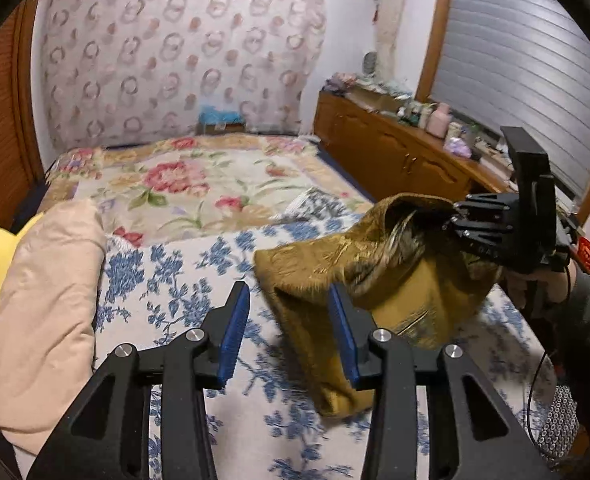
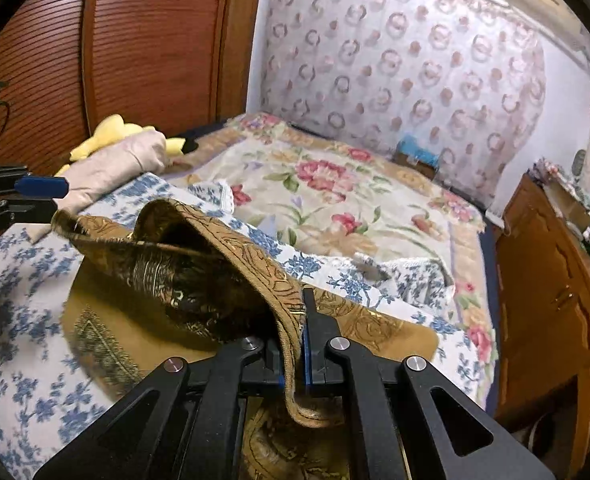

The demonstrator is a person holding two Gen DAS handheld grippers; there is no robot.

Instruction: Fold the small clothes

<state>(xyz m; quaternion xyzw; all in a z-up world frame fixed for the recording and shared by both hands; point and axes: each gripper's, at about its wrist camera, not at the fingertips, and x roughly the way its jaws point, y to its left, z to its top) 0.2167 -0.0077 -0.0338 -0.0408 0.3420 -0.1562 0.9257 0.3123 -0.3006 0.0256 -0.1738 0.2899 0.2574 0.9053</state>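
Pinching the gold cloth, the right claw tilts downward over the bed.

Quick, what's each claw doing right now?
Left gripper: open, holding nothing.
Right gripper: shut on the gold patterned cloth.

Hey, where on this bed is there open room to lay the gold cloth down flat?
Open sheet lies between the beige pillow and the gold cloth, on the blue-flowered sheet. The red-flowered blanket behind it is bare too. Crowded: the left edge with pillow and yellow plush, and the cabinet top.
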